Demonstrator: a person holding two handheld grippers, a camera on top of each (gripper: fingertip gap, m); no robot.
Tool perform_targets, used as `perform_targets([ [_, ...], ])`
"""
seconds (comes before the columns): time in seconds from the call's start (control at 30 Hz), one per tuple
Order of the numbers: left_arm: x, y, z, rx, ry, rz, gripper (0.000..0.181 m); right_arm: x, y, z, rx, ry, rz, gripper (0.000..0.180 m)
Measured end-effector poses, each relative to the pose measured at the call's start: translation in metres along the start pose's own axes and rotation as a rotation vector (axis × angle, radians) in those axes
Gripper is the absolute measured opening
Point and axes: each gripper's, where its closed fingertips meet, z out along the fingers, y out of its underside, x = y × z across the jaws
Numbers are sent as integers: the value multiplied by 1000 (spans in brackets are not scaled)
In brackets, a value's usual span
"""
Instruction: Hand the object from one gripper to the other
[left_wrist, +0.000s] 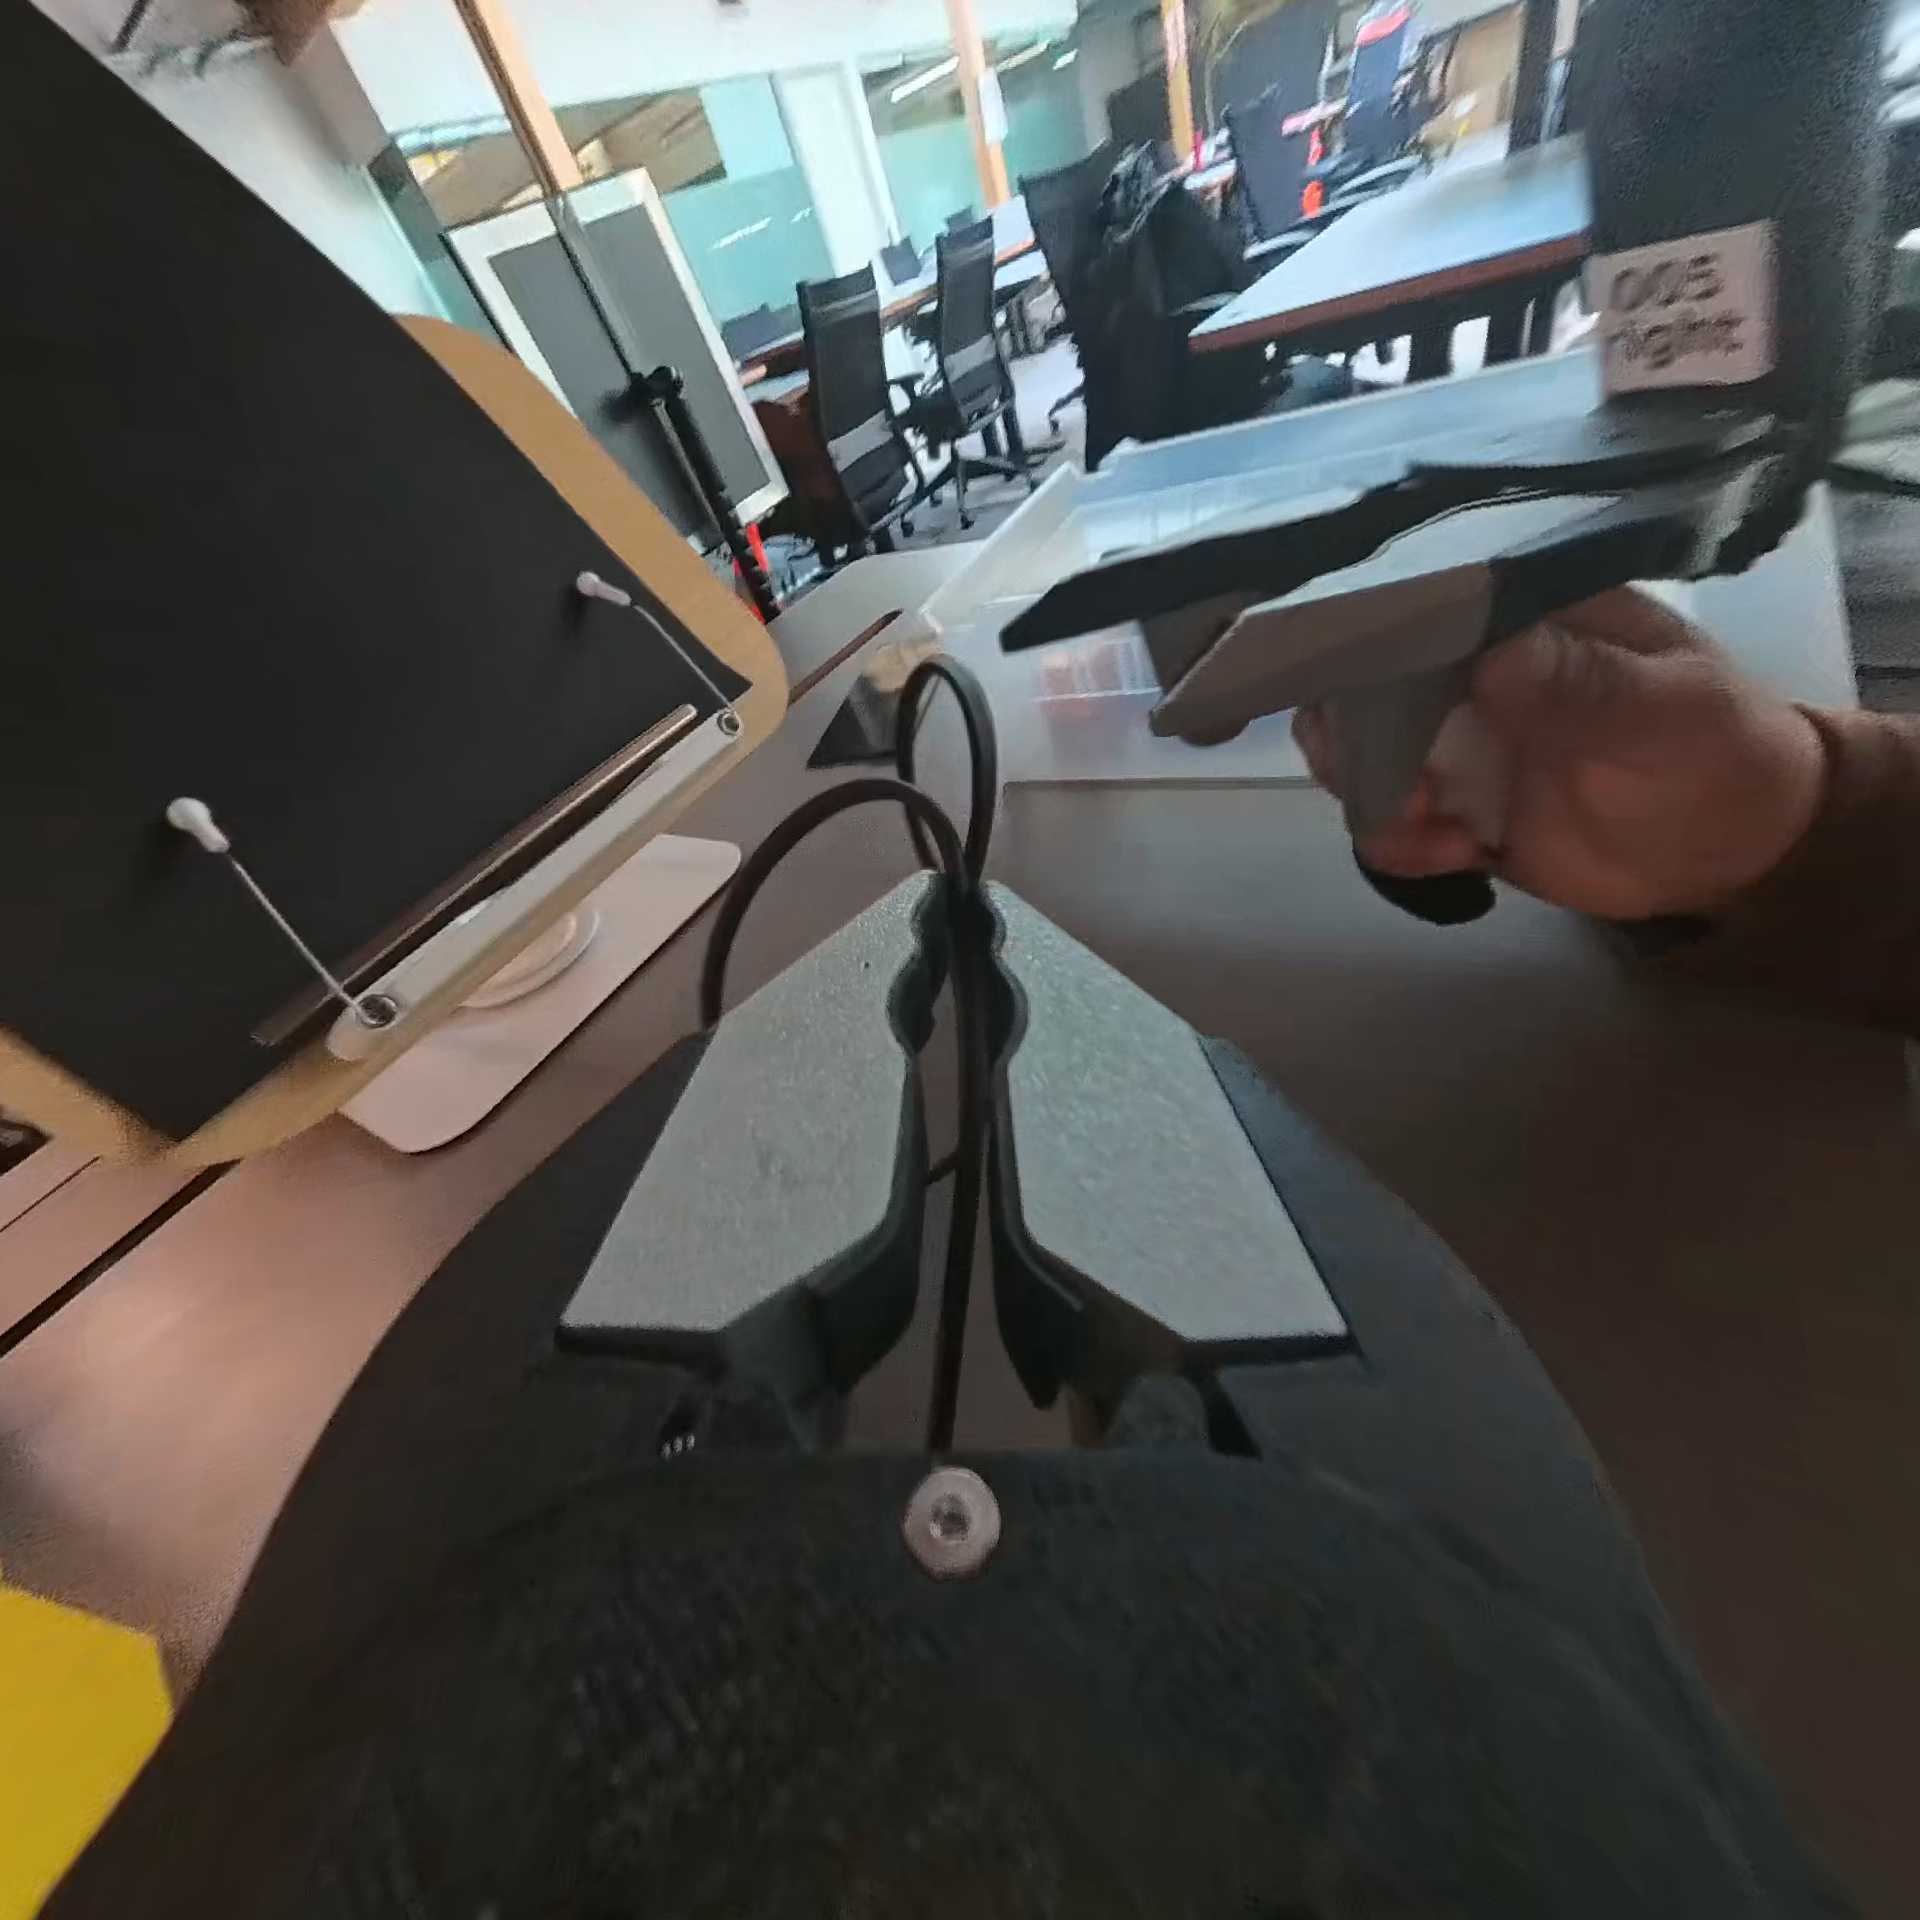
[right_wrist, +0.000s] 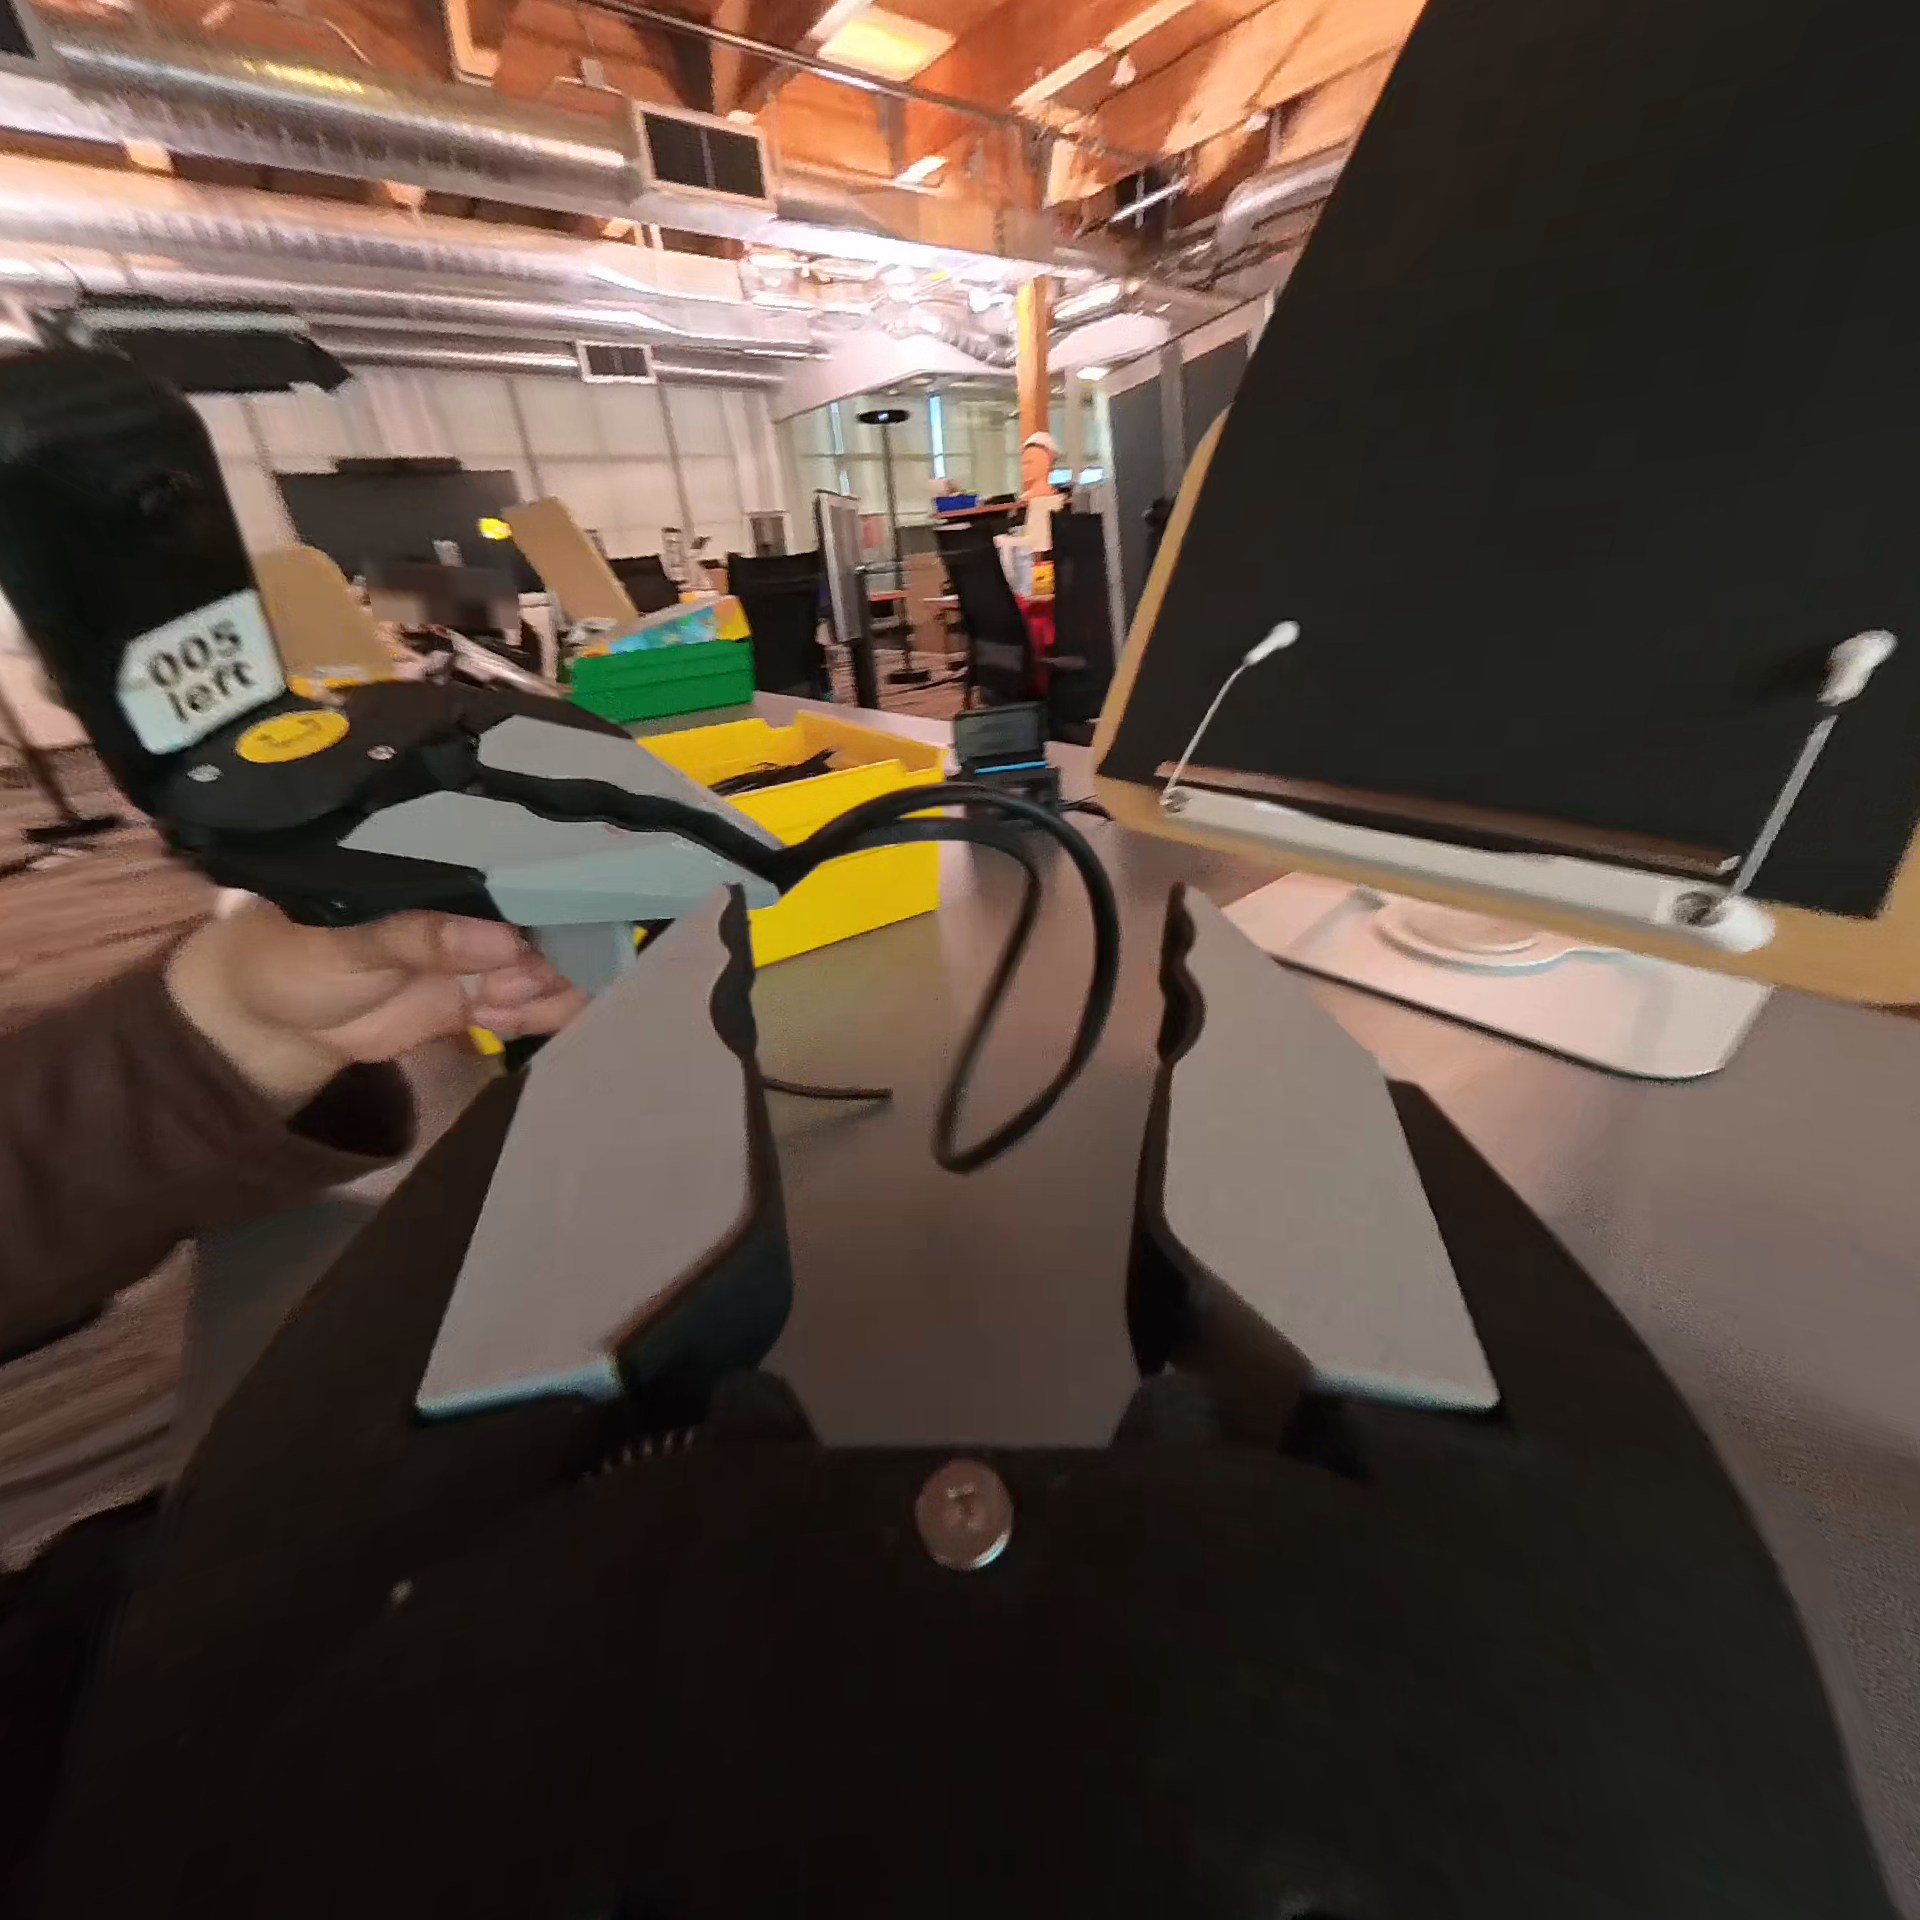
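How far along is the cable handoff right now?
Done: the left tongs are shut on the black cable, which is lifted off the table. In hand: the right tongs are open, with the cable's loop hanging between their fingers. Left: close the right tongs on the cable, then release the left.

Wrist cameras face each other; share stand (left_wrist: 343, 582).

Black tilted board with tan wooden edge on a white stand (left_wrist: 312, 582), open yellow plastic bin (right_wrist: 831, 821), green plastic box (right_wrist: 665, 681), clear plastic tray (left_wrist: 1039, 540), black mesh office chairs (left_wrist: 862, 405)
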Motion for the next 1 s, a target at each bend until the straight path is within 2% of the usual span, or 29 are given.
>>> perform_targets([
  [0.07, 7, -2, -4, 71, 63, -54, 0, -5, 2, 3, -2, -48, 54, 82],
  [0.13, 16, -2, -9, 159, 138, -120, 0, -7, 0, 3, 9, -62, 56, 80],
  [0.2, 17, -2, -10, 174, 164, -215, 0, -14, 2, 5, -5, -102, 47, 74],
  [0.27, 23, -13, -14, 239, 223, -252, 0, -28, 8, 9, -33, -183, 70, 76],
  [0.43, 35, -20, -19, 274, 302, -279, 0, -53, 22, 13, -106, -310, 101, 81],
  [0.5, 46, -24, -20, 284, 375, -315, 1, -61, 27, 14, -132, -332, 68, 87],
  [0.6, 57, -26, -20, 281, 492, -433, 1, -68, 27, 16, -123, -304, -41, 84],
  [0.67, 60, -27, -21, 281, 541, -485, 1, -70, 30, 18, -140, -283, -102, 72],
  [0.73, 54, -25, -20, 280, 499, -470, 0, -68, 34, 20, -170, -260, -142, 57],
  [0.77, 52, -23, -19, 272, 481, -467, 0, -70, 38, 20, -191, -276, -147, 46],
  [0.8, 50, -21, -18, 262, 476, -480, 0, -74, 41, 19, -214, -305, -147, 28],
  [0.87, 49, -19, -15, 250, 480, -518, 0, -80, 41, 17, -218, -347, -146, 16],
  [1.0, 39, -12, -12, 233, 399, -491, 0, -69, 49, 19, -265, -300, -149, 7],
])
